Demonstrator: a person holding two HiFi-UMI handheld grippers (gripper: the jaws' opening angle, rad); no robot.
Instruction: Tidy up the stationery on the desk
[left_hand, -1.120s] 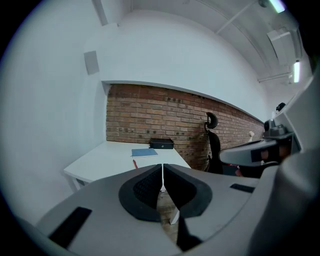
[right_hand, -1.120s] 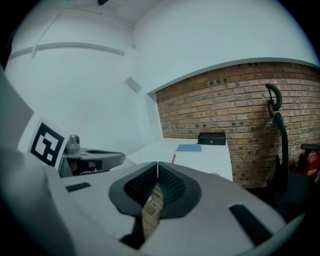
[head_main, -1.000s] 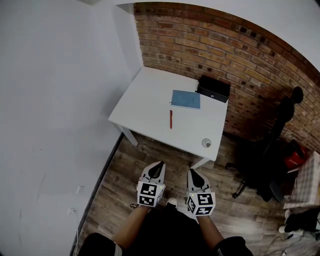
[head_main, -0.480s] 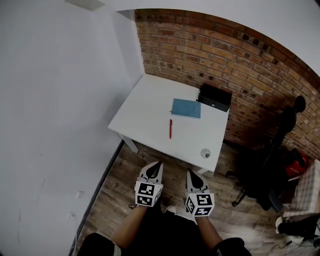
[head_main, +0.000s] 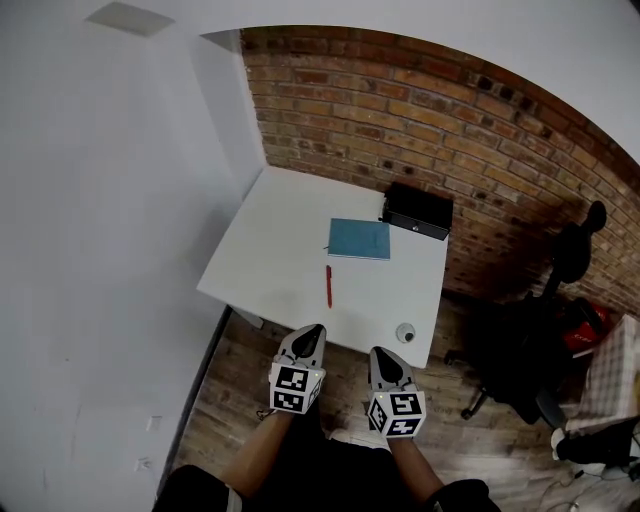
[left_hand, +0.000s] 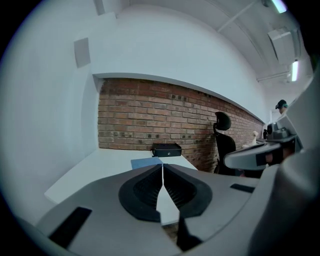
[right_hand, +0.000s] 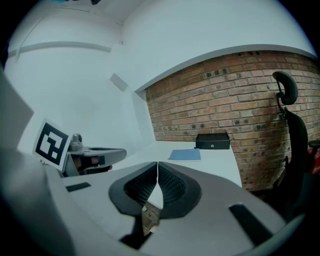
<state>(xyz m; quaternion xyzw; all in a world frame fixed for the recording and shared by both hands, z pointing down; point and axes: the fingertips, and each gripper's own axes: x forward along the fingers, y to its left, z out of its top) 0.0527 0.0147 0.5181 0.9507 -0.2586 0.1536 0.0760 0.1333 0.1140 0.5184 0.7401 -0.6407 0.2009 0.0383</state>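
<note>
A white desk (head_main: 285, 235) stands against a brick wall. On it lie a blue notebook (head_main: 359, 239), a red pen (head_main: 328, 286), a black box (head_main: 419, 210) at the wall and a small round grey object (head_main: 406, 333) near the front right corner. My left gripper (head_main: 310, 332) and right gripper (head_main: 381, 356) hover side by side just short of the desk's front edge, both shut and holding nothing. The notebook (left_hand: 146, 162) and box (left_hand: 166, 149) lie ahead in the left gripper view, and the notebook (right_hand: 185, 155) and box (right_hand: 212, 141) show again in the right gripper view.
A black office chair (head_main: 545, 320) stands right of the desk, with a red object (head_main: 590, 322) and clutter beyond it. A white wall (head_main: 100, 250) runs along the left. Wooden floor (head_main: 225, 400) lies under me.
Both grippers and I have come closer to the desk; its front edge now sits just ahead of the fingertips. The things on the desk have not moved.
</note>
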